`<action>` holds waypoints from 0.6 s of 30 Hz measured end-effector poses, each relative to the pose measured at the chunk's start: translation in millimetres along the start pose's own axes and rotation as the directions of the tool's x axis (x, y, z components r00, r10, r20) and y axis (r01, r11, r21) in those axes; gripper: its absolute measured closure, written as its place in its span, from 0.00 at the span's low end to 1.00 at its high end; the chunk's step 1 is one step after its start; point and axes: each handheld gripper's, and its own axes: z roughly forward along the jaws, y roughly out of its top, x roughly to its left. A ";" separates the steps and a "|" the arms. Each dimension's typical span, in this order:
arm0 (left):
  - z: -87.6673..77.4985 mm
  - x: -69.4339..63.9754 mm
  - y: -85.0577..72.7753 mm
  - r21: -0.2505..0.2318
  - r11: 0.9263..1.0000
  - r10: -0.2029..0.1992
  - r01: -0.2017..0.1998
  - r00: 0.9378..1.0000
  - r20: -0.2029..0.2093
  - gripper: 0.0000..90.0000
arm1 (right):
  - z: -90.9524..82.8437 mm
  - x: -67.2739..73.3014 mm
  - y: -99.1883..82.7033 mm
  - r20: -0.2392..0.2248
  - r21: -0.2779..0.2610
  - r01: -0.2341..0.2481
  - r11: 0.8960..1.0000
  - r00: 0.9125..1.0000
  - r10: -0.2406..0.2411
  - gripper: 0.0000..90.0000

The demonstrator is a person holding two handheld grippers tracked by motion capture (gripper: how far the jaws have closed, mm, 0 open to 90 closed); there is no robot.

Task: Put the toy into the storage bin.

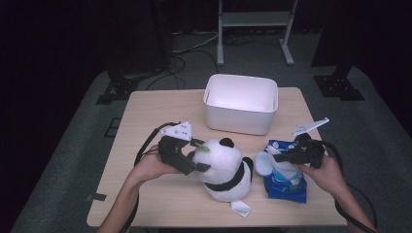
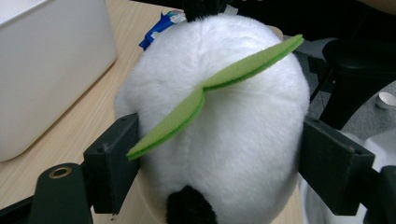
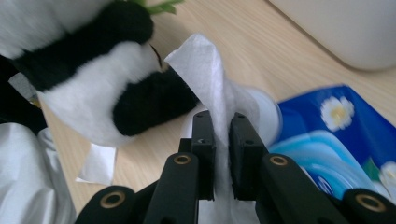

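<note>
Beside the white bin, the left gripper clamps the panda plush steady; the right gripper pinches a wipe above its blue pack — best pulled straight upward, slowly.

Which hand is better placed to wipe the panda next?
Right. The right gripper is shut on a wipe from the blue pack, beside the panda. The left gripper is clamped on the panda's head, steadying it.

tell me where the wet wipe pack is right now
In the high view the blue wipe pack lies at the table's near right, right of the plush panda and in front of the white bin.
</note>
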 end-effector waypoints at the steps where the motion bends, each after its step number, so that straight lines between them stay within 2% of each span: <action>1: -0.1 0.2 -0.2 -0.001 1.000 -0.002 0.002 1.000 0.001 0.21 | -0.2 -2.5 -3.9 0.008 0.002 -0.009 1.000 1.000 0.009 0.89; 11: -2.9 1.6 -3.9 -0.005 1.000 -0.017 0.017 1.000 0.000 0.21 | -0.1 -14.8 -18.1 0.036 0.005 -0.058 0.998 0.998 0.058 0.80; 18: -4.7 3.6 -6.1 -0.009 1.000 -0.029 0.029 1.000 0.000 0.21 | -4.1 -15.7 -18.2 0.047 0.008 -0.063 0.998 0.997 0.062 0.75</action>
